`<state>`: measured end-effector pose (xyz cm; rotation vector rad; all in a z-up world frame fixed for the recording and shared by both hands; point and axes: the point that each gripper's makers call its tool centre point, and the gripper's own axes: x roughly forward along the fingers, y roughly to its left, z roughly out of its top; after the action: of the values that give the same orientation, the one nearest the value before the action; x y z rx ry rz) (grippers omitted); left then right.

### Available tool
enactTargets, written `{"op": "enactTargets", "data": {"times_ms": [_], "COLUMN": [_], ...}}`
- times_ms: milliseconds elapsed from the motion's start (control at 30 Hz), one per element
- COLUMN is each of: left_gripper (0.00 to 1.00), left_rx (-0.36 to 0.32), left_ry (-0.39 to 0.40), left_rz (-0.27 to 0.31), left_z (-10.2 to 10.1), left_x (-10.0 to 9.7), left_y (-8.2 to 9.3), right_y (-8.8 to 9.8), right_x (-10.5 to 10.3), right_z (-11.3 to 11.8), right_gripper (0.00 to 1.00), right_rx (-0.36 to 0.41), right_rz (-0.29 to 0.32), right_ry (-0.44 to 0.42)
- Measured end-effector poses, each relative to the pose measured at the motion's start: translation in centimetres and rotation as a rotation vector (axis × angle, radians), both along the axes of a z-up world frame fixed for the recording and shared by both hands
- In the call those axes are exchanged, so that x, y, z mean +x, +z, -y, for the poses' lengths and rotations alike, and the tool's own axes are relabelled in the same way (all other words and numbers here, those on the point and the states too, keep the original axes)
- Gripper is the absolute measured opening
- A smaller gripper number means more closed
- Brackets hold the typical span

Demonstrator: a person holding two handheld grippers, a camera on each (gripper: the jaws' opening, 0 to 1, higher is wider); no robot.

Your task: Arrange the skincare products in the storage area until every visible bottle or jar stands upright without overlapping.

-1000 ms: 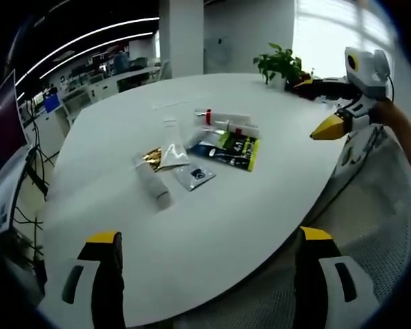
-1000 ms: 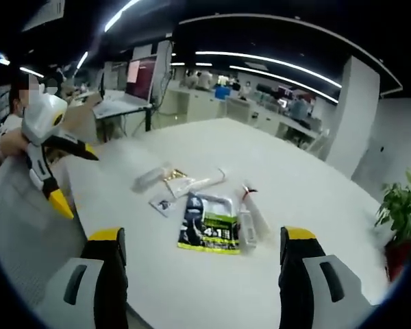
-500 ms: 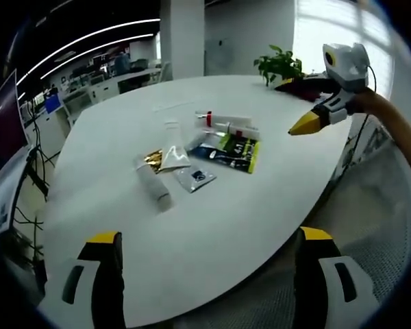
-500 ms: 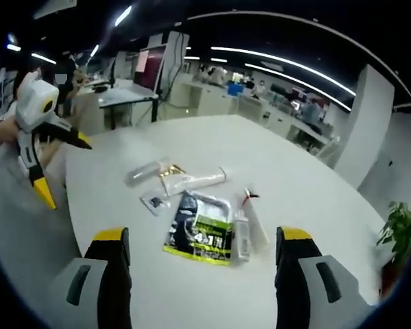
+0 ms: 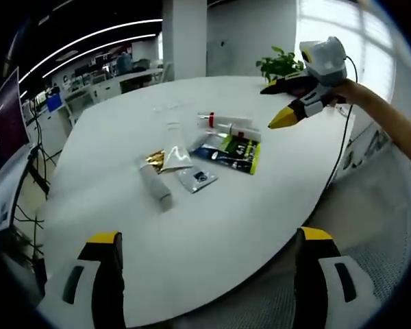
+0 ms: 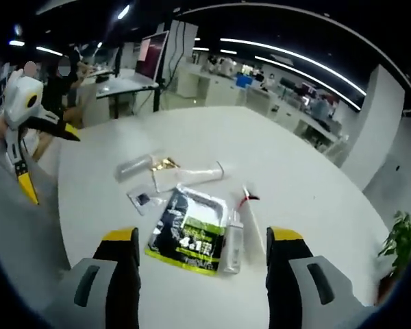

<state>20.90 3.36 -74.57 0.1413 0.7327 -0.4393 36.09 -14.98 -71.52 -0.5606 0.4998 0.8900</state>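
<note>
Reaching in, my right gripper (image 5: 282, 120) nears the tubes (image 6: 234, 233) on the bench (image 5: 192, 226); both sets of fingers hang open, so nothing stands upright yet.

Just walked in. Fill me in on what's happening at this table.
A person holds a two-jaw gripper in each hand over a white round table. Both are open and empty. The right gripper hovers above the green-and-black pouch, with a red-capped tube and a small clear bottle lying flat beside it. The left gripper hangs at the table's near edge. A capped tube, a gold sachet and a small foil sachet also lie flat. Nothing stands upright yet.
</note>
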Motion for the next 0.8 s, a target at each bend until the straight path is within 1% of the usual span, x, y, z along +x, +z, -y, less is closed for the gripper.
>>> {"op": "enactTargets", "data": {"times_ms": [67,100,167,200,267,300,367,467,700,767,800], "left_gripper": [0.98,0.99,0.99,0.99,0.99,0.98,0.98,0.98,0.98,0.98,0.98], "left_rx": [0.0,0.001,0.004,-0.001,-0.007,-0.007,-0.005,-0.006,-0.006,-0.007,-0.008], "left_ry": [-0.001,0.001,0.005,0.007,0.013,0.017,0.017,0.013,0.012,0.011,0.013], "left_rz": [-0.003,-0.004,0.0,0.0,-0.004,-0.006,-0.003,-0.007,-0.008,-0.01,-0.01], "left_z": [0.0,0.0,-0.1,-0.1,-0.2,-0.3,-0.3,-0.2,-0.2,-0.2,-0.2], "left_x": [0.0,0.0,0.0,0.0,0.0,0.0,0.0,0.0,0.0,-0.1,0.0], "left_y": [-0.1,-0.1,0.0,0.0,-0.1,-0.1,-0.1,-0.1,-0.1,-0.1,-0.1], "right_y": [-0.6,-0.7,-1.1,-1.2,-1.3,-1.5,-1.8,-2.2,-2.8,-3.2,-3.6], "right_x": [0.5,0.7,1.0,1.5,2.0,2.2,2.9,3.7,5.9,6.5,6.8], "right_z": [0.2,0.2,0.3,0.4,0.6,0.9,1.1,1.3,1.5,1.7,1.9], "right_gripper": [0.71,0.7,0.69,0.69,0.71,0.72,0.69,0.66,0.59,0.57,0.57], "right_rx": [-0.016,-0.016,0.0,0.0,-0.009,-0.031,-0.044,-0.054,-0.095,-0.113,-0.127], "right_rz": [-0.014,-0.021,-0.059,-0.066,-0.054,-0.051,-0.068,-0.08,-0.091,-0.097,-0.109], "right_ry": [-0.002,-0.003,-0.011,-0.011,-0.023,-0.022,-0.026,-0.024,-0.018,-0.016,-0.018]}}
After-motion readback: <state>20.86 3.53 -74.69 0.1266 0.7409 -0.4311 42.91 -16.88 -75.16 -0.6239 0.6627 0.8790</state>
